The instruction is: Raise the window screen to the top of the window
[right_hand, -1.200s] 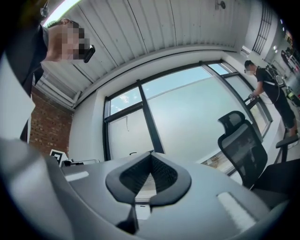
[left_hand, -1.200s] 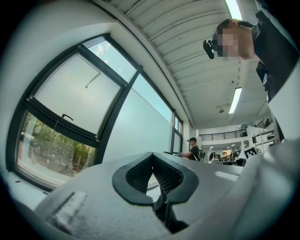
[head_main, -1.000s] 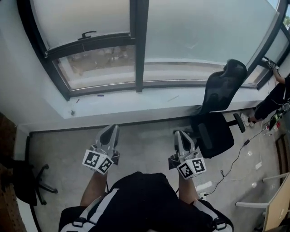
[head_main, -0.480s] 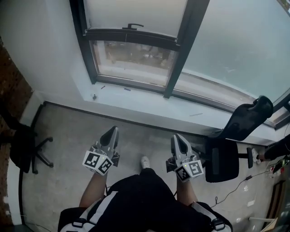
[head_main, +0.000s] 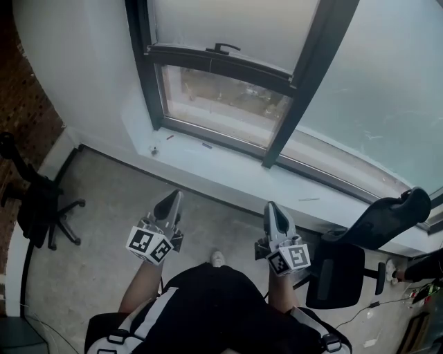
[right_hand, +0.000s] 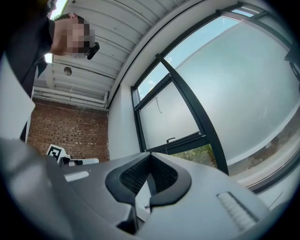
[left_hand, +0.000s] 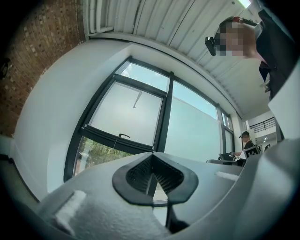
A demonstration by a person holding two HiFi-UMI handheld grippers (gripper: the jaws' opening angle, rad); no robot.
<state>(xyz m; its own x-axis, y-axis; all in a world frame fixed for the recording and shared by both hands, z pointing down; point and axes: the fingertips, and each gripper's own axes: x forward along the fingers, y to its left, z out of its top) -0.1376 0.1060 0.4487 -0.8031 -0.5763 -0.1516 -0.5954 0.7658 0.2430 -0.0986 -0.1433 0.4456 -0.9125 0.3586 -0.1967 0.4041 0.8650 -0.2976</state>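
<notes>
Swinging round, my view now brings the window (head_main: 299, 104) nearer the middle, while the office chair (head_main: 387, 218) slides to the lower right. Its window screen (head_main: 228, 21) hangs low, its handle (head_main: 223, 48) on the bottom bar above a clear strip of glass, well apart from me. My left tool (head_main: 169, 204) and right tool (head_main: 272, 211) are both closed on nothing, so I judge the approach is only beginning.

Brick wall (head_main: 21, 90), grey concrete floor (head_main: 104, 200), white ledge (head_main: 228, 173), black office chair (head_main: 38, 207), second chair (head_main: 339, 266)
</notes>
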